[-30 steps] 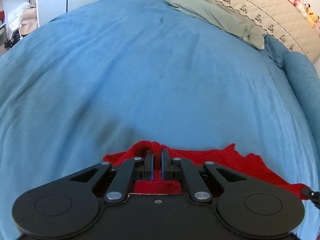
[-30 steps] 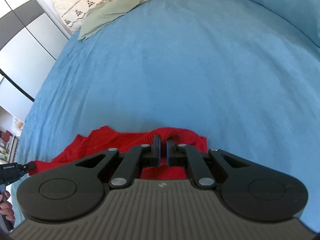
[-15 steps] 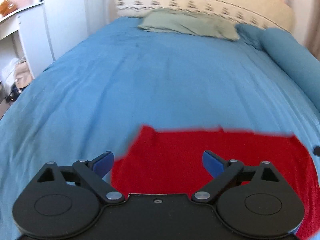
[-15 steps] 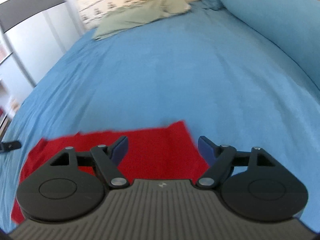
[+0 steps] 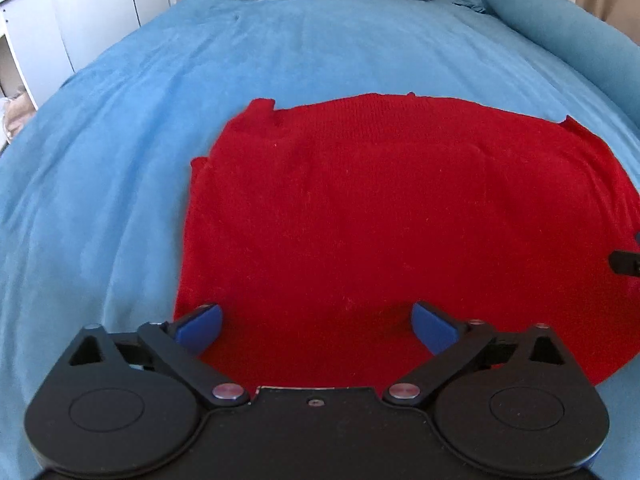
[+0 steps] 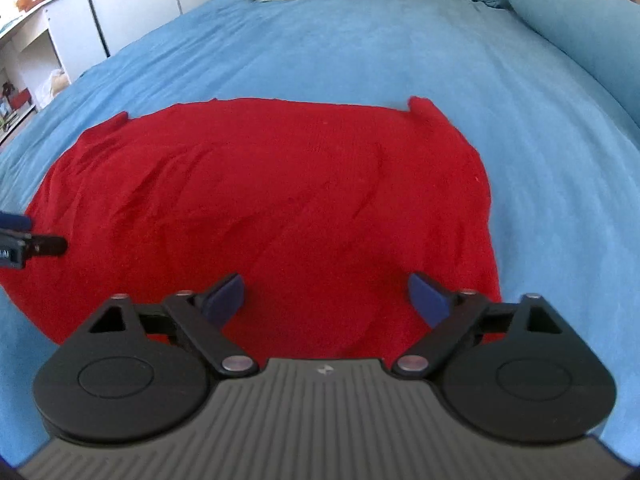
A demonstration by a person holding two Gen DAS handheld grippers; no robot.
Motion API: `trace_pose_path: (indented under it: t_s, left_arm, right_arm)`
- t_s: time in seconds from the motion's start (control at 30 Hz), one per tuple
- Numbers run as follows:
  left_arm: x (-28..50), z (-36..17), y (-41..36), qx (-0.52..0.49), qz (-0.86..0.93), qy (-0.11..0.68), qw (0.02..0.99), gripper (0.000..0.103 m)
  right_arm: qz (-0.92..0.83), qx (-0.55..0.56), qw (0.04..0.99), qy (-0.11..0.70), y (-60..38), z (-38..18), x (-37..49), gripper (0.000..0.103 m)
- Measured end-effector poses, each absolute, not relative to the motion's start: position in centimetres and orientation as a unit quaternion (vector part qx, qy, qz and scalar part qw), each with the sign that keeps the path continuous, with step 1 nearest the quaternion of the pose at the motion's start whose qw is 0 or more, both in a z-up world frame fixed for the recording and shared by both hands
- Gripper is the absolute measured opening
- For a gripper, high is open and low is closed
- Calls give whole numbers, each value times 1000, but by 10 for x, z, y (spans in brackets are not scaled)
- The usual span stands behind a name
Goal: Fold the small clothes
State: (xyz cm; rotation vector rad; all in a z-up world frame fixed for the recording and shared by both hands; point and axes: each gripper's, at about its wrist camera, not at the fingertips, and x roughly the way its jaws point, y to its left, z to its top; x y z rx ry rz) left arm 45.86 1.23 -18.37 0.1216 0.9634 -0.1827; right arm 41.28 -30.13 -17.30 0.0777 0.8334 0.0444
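Both grippers, left point(image 5: 316, 322) and right point(image 6: 324, 294), clamped a second ago, are opening off the sweater point(image 5: 380, 208), which lies flat for folding.

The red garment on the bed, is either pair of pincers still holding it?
No: the red garment lies flat, untouched between both opening jaw pairs.

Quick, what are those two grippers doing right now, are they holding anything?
Left gripper: jaws opening, nearly full width, holding nothing; the red garment lies flat on the bed beneath.
Right gripper: jaws opening wide too, holding nothing.
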Motion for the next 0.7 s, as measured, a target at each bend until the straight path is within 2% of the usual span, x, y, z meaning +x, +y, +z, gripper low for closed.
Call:
trace_pose_path:
  t_s: [0.4, 0.7]
  left_arm:
    - [471, -182, 10, 47, -81, 492, 866, 103]
    - [485, -178, 2, 60, -64, 526, 846, 103]
  right_arm:
    - [28, 23, 911, 411, -302, -181, 416, 103]
    - [-17, 54, 915, 400, -302, -137, 393, 103]
